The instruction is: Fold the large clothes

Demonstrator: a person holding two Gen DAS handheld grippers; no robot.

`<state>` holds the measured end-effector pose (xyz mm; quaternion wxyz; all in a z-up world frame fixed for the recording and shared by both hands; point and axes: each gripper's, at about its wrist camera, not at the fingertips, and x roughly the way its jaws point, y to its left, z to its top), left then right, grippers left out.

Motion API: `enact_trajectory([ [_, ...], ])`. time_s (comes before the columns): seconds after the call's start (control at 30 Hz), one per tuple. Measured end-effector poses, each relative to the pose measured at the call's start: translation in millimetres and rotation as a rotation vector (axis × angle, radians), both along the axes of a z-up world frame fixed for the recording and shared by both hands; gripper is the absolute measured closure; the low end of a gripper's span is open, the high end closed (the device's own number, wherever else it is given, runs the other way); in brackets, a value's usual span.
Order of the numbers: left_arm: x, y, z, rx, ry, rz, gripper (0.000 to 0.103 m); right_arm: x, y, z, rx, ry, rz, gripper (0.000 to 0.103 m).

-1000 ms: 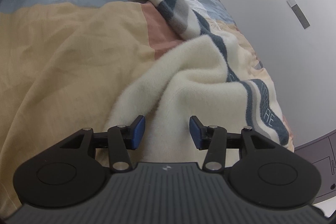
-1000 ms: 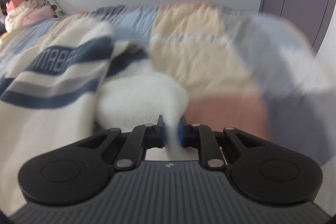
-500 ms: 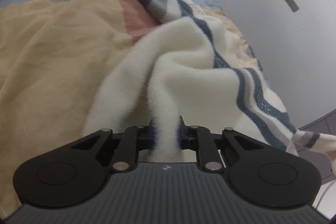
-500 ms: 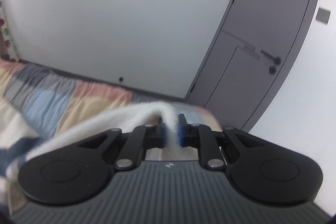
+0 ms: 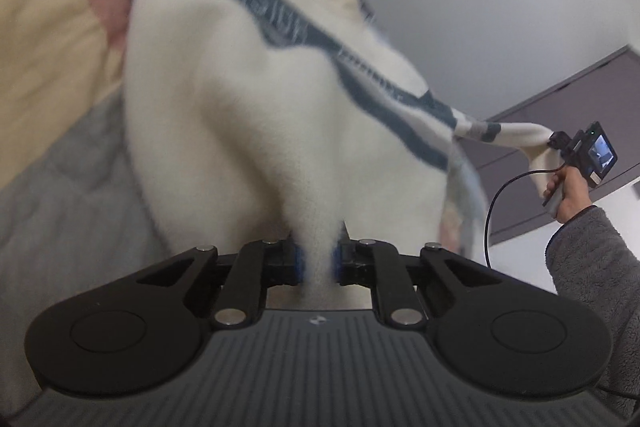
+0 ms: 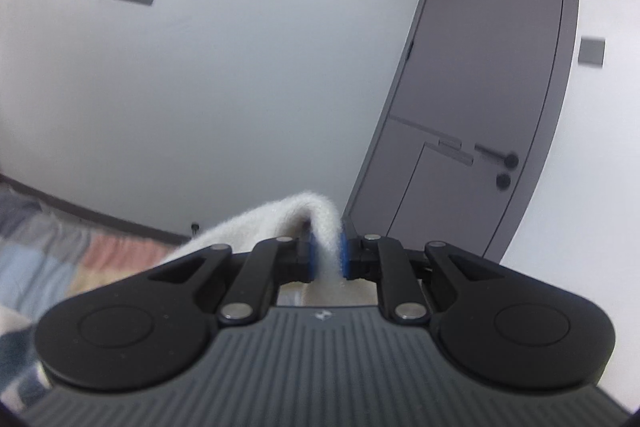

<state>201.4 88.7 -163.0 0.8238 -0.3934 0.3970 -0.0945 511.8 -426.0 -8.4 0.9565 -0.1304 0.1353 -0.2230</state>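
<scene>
Sweater (image 5: 248, 131) lifted off patchwork quilt (image 5: 44, 39) since earlier frame, now stretched above it. Left gripper (image 5: 318, 261) jaws, just closed, pinched on fleecy fold. Right gripper (image 6: 326, 255) jaws clamped on opposite edge, grey door (image 6: 492, 75) beyond.

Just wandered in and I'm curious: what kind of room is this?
Most likely a bedroom: a patchwork quilt spread over a bed, a grey door, and a fluffy cream sweater being lifted for folding.

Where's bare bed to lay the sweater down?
Free: the tan, pink and grey patchwork quilt left of the lifted cream sweater with navy stripes. Crowded: centre to right, where the sweater stretches between the left tongs and the right tongs.
</scene>
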Motion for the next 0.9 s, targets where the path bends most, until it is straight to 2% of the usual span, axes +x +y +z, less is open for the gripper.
enact_trajectory([
  [0.1,2.7,2.2,-9.7,-0.021,0.033,0.006,0.087,-13.8,-16.9,-60.0,0.046,0.06,-0.007,0.088],
  [0.2,5.5,8.9,-14.5,-0.055,0.05,0.012,0.087,-37.7,-29.1,-114.8,0.181,0.157,-0.023,0.088],
  [0.33,7.8,9.8,-18.7,-0.06,0.061,0.026,0.087,-84.2,-22.7,-157.2,0.321,0.229,0.057,0.086],
  [0.43,5.8,8.7,-18.0,-0.046,0.061,0.031,0.086,-117.1,-16.2,-166.0,0.361,0.274,0.184,0.085],
  [0.53,-3.6,8.2,-16.8,-0.051,0.07,0.049,0.086,-151.3,-6.3,-155.1,0.397,0.335,0.328,0.083],
  [0.6,-4.9,7.3,-16.7,-0.05,0.077,0.06,0.086,-171.0,-8.5,-146.6,0.461,0.353,0.402,0.071],
  [0.67,-8.7,7.0,-14.2,-0.047,0.078,0.067,0.085,-196.4,-13.1,-137.5,0.497,0.334,0.451,0.042],
  [0.7,-9.9,6.9,-13.7,-0.044,0.078,0.071,0.085,-205.9,-16.5,-134.6,0.503,0.319,0.466,0.04],
  [0.8,-12.2,5.5,-14.4,-0.045,0.085,0.085,0.083,-215.3,-36.1,-132.8,0.537,0.277,0.42,0.04],
  [0.9,-14.7,7.1,-17.2,-0.057,0.097,0.099,0.08,-210.9,-70.0,-139.7,0.666,0.191,0.294,0.04],
])
